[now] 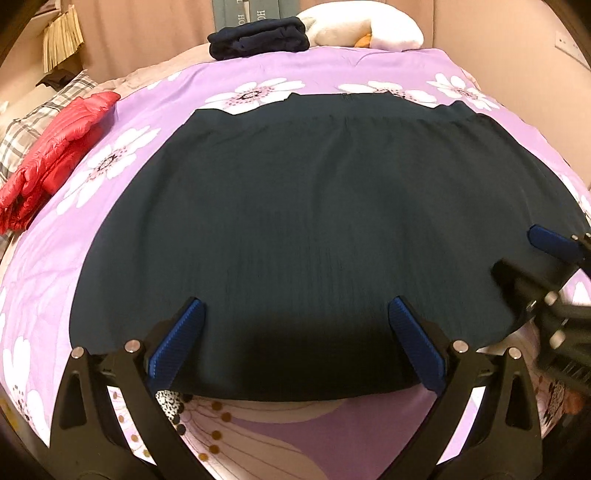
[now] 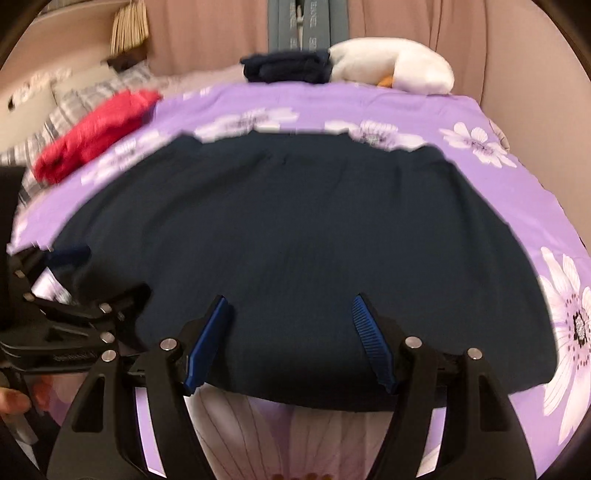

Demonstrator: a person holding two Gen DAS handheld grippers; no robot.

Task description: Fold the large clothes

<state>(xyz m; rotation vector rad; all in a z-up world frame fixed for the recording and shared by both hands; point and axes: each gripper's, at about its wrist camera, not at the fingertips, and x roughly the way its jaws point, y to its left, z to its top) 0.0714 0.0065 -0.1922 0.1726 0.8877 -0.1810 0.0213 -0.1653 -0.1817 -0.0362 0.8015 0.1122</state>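
Garment (image 1: pixel 314 221) is spread flat on bed (image 1: pixel 221 81) for folding; near hem sits between both grippers' wide-open, empty fingers (image 1: pixel 192 332).

Bedroom, warm indoor light. Bed w/ purple bedspread (image 1: pixel 314 74) printed w/ big white flowers. Pinkish-beige curtains (image 2: pixel 207 33) hang behind it. Plaid pillow (image 1: pixel 33 122) at left edge. Shelf w/ straw-coloured tassel (image 1: pixel 61 37) upper left. Wall socket (image 1: pixel 569 44) on the wall at right.

garment (image 1: pixel 314 229): dark teal | bedspread (image 1: pixel 192 81): purple, white flowers | jacket (image 1: pixel 55 155): red | pillow (image 1: pixel 22 125): grey plaid
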